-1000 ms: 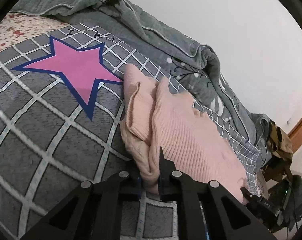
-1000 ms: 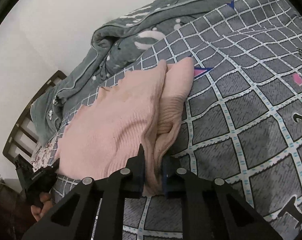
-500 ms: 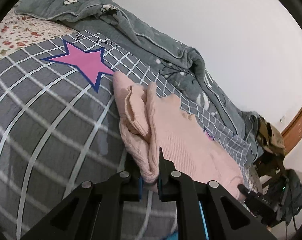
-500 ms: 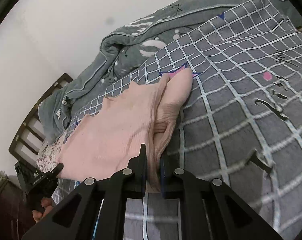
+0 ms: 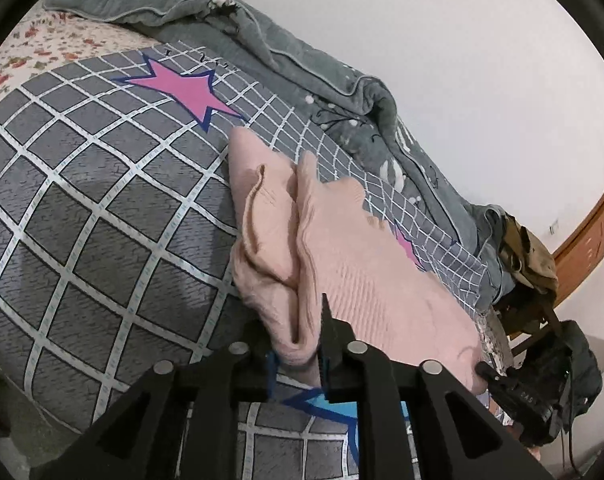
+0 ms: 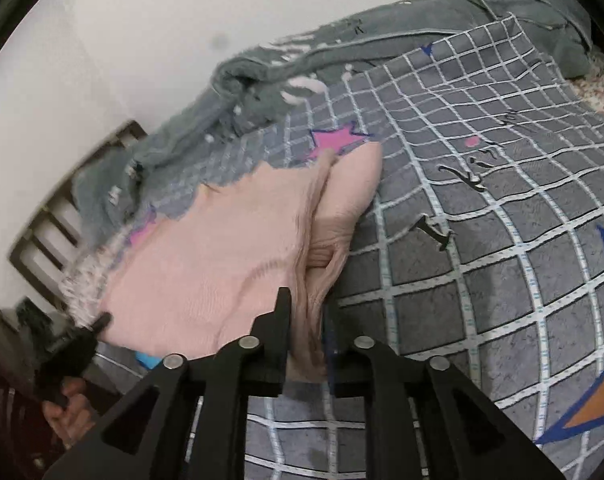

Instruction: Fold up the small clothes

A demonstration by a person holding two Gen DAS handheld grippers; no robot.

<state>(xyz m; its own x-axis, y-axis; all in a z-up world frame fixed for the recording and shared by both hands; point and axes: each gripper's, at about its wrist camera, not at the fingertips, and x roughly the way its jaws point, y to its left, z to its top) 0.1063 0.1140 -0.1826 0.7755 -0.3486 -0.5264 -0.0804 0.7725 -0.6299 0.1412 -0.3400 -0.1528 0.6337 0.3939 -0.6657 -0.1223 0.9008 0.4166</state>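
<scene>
A pink ribbed knit garment (image 5: 362, 280) lies folded on the grey checked bedspread (image 5: 101, 220), its doubled edge bunched toward me. My left gripper (image 5: 297, 340) has that near fold between its fingers; the jaws are opening but the pads still touch the cloth. In the right wrist view the same garment (image 6: 221, 260) runs left from my right gripper (image 6: 308, 328), whose opening jaws still hold a thick fold. Each view shows the other gripper at the garment's far corner: the right gripper (image 5: 502, 384) and the left gripper (image 6: 77, 344), held by a hand (image 6: 65, 408).
A rumpled grey-green quilt (image 5: 302, 60) lies along the wall behind the garment. A floral sheet (image 5: 41, 48) shows at the bedspread's far left. A chair piled with bags (image 5: 534, 280) stands beyond the bed's end, next to the slatted wooden bed frame (image 6: 49, 224).
Both grippers have drawn back toward the bed's near edge, dragging the pink garment along; the pink star now lies farther off. Both pairs of jaws stand slightly wider.
</scene>
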